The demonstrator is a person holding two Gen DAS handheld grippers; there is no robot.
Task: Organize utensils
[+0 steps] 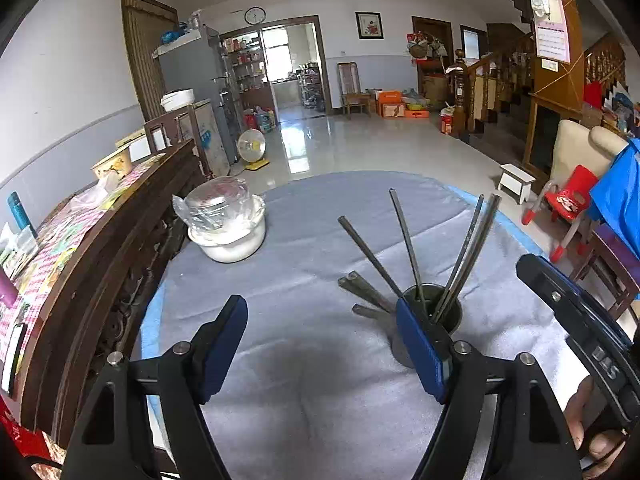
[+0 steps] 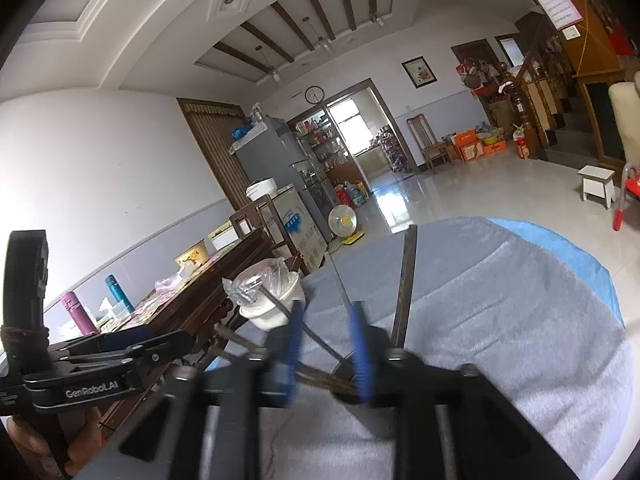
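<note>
A dark round holder [image 1: 448, 312] stands on the grey cloth of the table [image 1: 304, 392] with several metal chopsticks [image 1: 466, 256] fanned out of it, two of them leaning low to the left [image 1: 364, 286]. My left gripper [image 1: 320, 336] is open and empty, and its right fingertip [image 1: 420, 352] sits just in front of the holder. In the right wrist view the right gripper [image 2: 326, 340] is blurred, its blue pads apart just before the holder [image 2: 346, 388]. A thin chopstick [image 2: 340, 280] rises in the gap between them, and neither pad presses on it.
A white bowl [image 1: 230, 236] under crinkled plastic wrap stands at the table's far left. A dark wooden bench back [image 1: 120, 248] runs along the table's left side. The right gripper's frame [image 1: 584, 332] is close on the right, with a hand below it. Tiled floor lies beyond the table's far edge.
</note>
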